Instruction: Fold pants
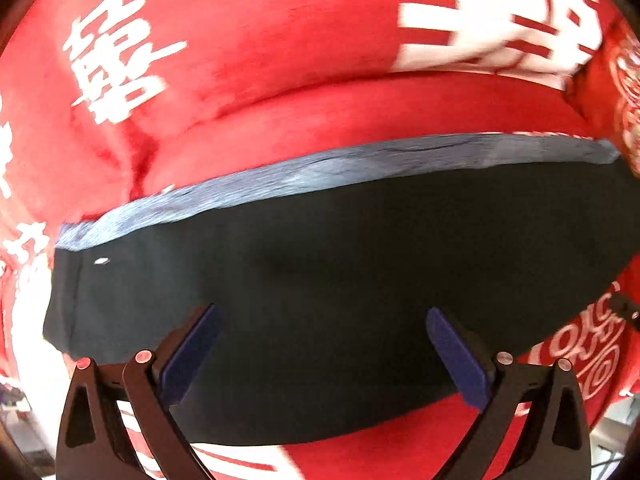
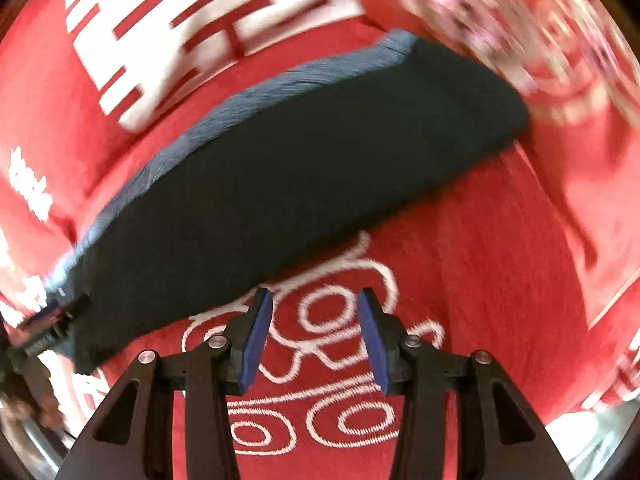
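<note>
Pants (image 1: 320, 280) lie folded flat on the red cloth (image 1: 280, 40), under my left fingers (image 1: 320, 344), spread and empty, and just ahead of right fingers (image 2: 316, 336), half-spread, empty. Likely regrasping: next fold needs an edge pinched.

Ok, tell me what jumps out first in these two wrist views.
The bright red cloth with big white characters and swirls fills both views. On it lies the dark pants, folded into a long band with a lighter blue-grey edge along the far side. The left gripper hangs open over the pants, while the right gripper is open over bare cloth beside their near edge, holding nothing.
</note>
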